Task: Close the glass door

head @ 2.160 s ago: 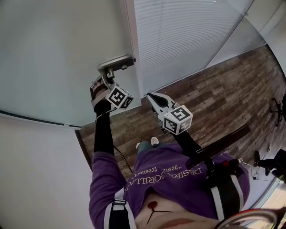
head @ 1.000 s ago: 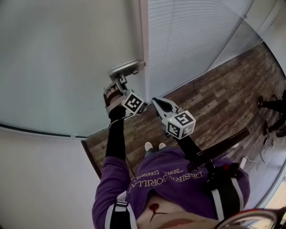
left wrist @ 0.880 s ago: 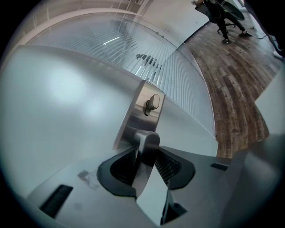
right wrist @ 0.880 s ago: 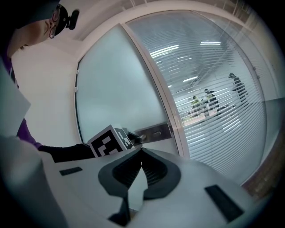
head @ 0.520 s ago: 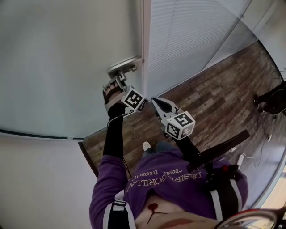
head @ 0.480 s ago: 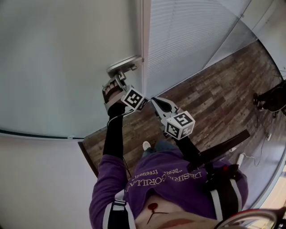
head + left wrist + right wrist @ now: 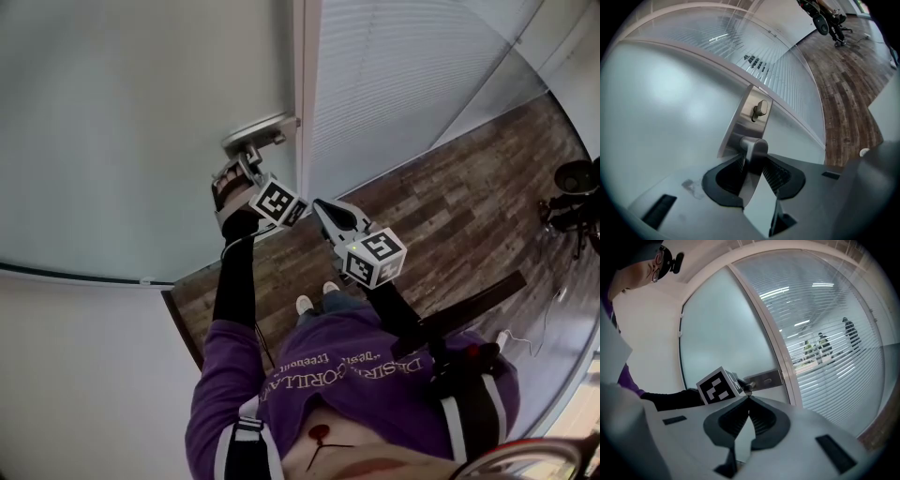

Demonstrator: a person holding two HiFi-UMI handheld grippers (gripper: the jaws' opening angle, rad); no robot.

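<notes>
The frosted glass door (image 7: 141, 122) fills the left of the head view. Its right edge lies close beside the white frame (image 7: 307, 103) of a glass wall with blinds (image 7: 394, 84). My left gripper (image 7: 246, 161) is shut on the metal door handle (image 7: 258, 133). In the left gripper view the handle lever (image 7: 753, 149) sits clamped between the jaws of the left gripper (image 7: 753, 164), below the steel plate (image 7: 746, 123) and its thumb-turn (image 7: 761, 108). My right gripper (image 7: 319, 206) hangs shut and empty, just right of the left one. The right gripper (image 7: 748, 400) points at the handle plate (image 7: 764, 378).
Dark wood floor (image 7: 441, 206) runs below and to the right. An office chair (image 7: 574, 192) stands at the far right; more chairs (image 7: 829, 18) show down the corridor. A white wall (image 7: 75, 375) is at the lower left. People (image 7: 820, 345) stand beyond the blinds.
Since 2.2 s ago the door edge and handle have swung right toward the blinds frame, my left gripper still on the handle. Over the last half second almost nothing moved.
</notes>
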